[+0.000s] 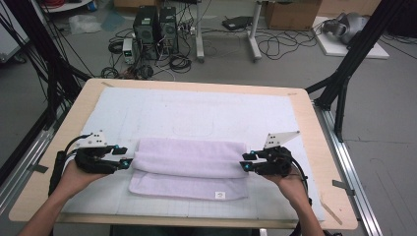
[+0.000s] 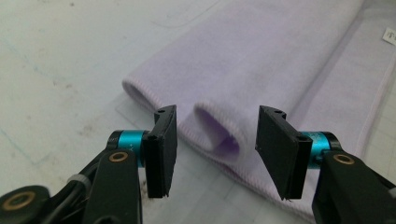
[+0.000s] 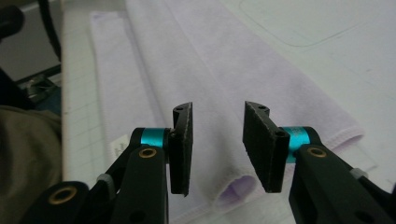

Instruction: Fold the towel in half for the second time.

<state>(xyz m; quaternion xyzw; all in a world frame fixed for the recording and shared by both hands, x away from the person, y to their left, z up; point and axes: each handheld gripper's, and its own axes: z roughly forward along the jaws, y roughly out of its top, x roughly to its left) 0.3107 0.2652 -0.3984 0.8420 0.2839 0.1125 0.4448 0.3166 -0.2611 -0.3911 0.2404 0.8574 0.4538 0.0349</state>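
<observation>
The towel point(image 1: 189, 164) was overlooked from above and behind; its opposite ends point(image 2: 219, 135) point(image 3: 238, 186) were viewed closely, facing inward, both shared.

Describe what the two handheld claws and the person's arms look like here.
Both the left claw and the right claw are black, each with a pale grey three-cornered plate on top and small turquoise lights near the tip. Up close, each has two flat black pads on turquoise metal collars, with brass-coloured rivets in the black arms. Black cables trail back past the wrists. The forearms are bare, with no sleeves in sight.
</observation>
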